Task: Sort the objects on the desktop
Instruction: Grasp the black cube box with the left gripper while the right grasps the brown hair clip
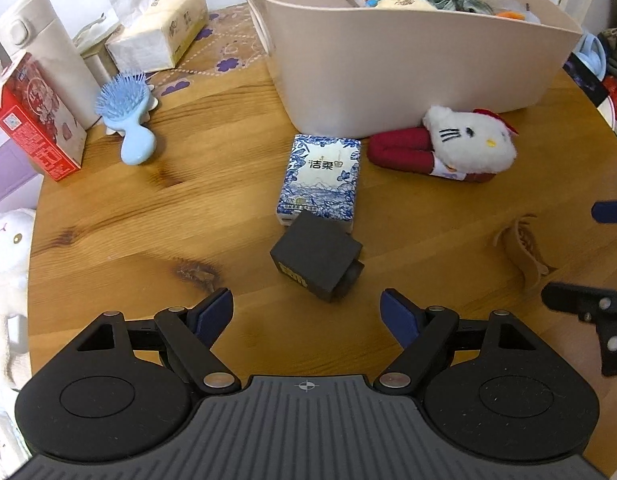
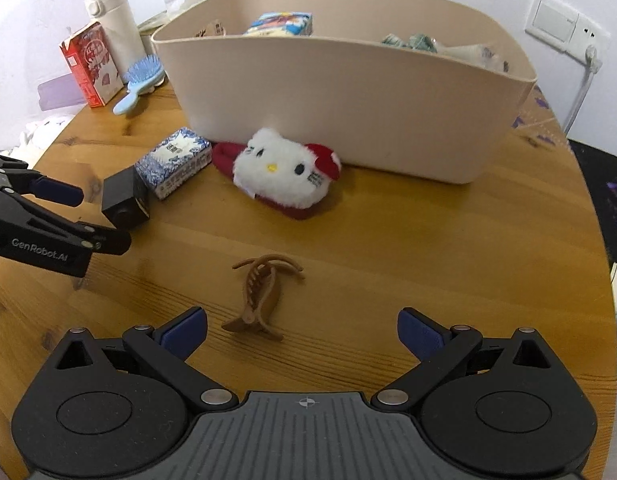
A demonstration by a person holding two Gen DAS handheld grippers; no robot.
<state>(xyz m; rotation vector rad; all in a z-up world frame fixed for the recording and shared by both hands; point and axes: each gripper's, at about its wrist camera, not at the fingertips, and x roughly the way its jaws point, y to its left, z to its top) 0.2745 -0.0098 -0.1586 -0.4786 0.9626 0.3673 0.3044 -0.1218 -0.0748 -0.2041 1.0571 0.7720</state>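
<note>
Just ahead of our left gripper (image 1: 307, 312), jaws spread and empty, we see a black box (image 1: 314, 258) touching a tissue pack (image 1: 320, 178) on the table (image 1: 108, 216), while our right gripper (image 2: 302, 334), jaws likewise spread, faces a brown hair claw (image 2: 260, 296).
</note>
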